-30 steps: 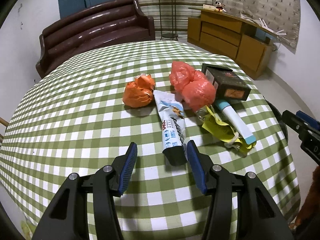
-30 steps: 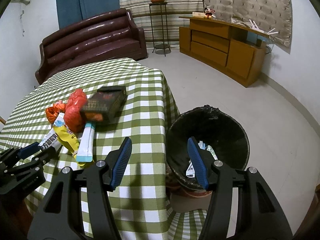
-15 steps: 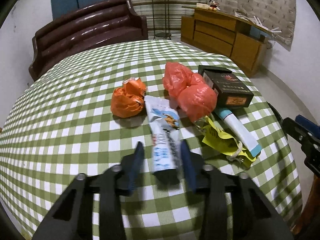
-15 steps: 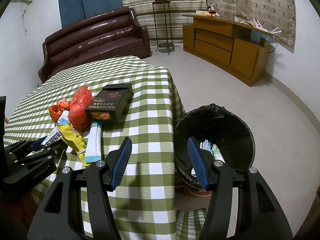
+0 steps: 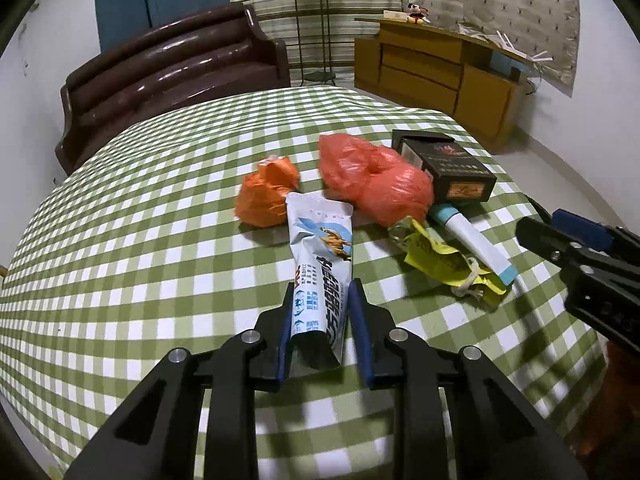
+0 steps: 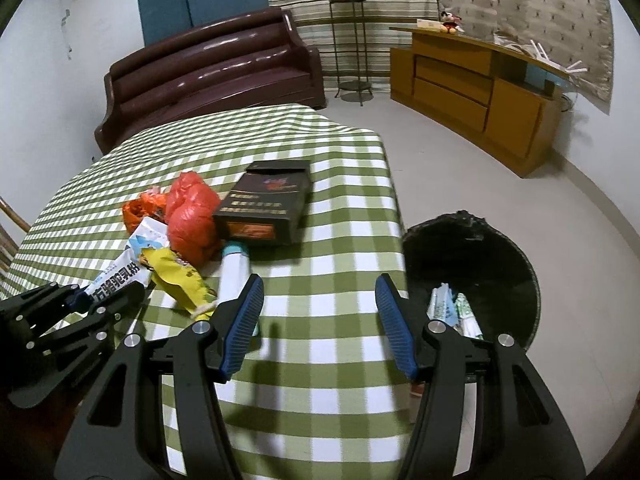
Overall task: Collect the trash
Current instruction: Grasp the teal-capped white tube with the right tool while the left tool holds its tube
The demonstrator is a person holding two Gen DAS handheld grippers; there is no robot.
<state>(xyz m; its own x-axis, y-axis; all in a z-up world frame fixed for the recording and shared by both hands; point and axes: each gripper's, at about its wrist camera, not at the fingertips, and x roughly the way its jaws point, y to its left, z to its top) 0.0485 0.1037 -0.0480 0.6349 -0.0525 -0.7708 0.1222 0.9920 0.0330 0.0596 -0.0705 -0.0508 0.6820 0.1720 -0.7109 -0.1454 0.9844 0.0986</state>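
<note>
My left gripper (image 5: 322,322) is shut on the near end of a white and blue pouch (image 5: 322,256), which lies on the green checked table (image 5: 140,240). Beyond it lie an orange crumpled bag (image 5: 266,194), a red bag (image 5: 376,178), a dark box (image 5: 444,164), a yellow wrapper (image 5: 440,260) and a white tube (image 5: 470,238). My right gripper (image 6: 320,316) is open and empty above the table's right edge, beside a black-lined trash bin (image 6: 472,276) on the floor that holds some wrappers. The left gripper (image 6: 100,300) shows in the right wrist view too.
A brown sofa (image 5: 172,84) stands behind the table. A wooden cabinet (image 5: 440,76) stands against the far right wall. A plant stand (image 5: 312,20) is at the back. Bare floor (image 6: 440,168) lies right of the table.
My left gripper moved forward and closed on the pouch's near end. My right gripper shifted left, over the table edge, and stayed open.
</note>
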